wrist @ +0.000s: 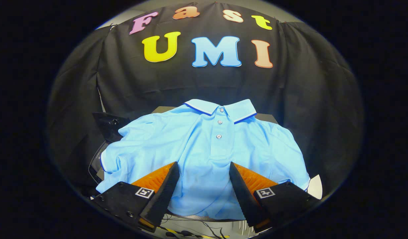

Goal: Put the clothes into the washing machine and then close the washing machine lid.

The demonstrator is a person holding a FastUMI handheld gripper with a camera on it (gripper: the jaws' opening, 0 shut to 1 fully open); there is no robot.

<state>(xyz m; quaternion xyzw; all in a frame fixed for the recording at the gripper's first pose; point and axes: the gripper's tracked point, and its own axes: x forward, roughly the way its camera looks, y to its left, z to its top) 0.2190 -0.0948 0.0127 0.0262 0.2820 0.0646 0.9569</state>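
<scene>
Two gripper [204,167] fingers stand spread apart, gripping nothing, over the lower middle of a light-blue polo shirt [204,146] bearing no readable label.

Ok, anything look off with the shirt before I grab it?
Nothing damaged. The light blue polo shirt lies spread flat, buttoned, slightly wrinkled, one sleeve folded under. The tongs hang open above its lower front.

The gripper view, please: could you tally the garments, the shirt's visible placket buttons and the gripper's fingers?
Light blue polo shirt with dark-trimmed collar, between and beyond the open gripper: 1
Placket buttons: 3
Fingers: 2
Total: 6
</scene>
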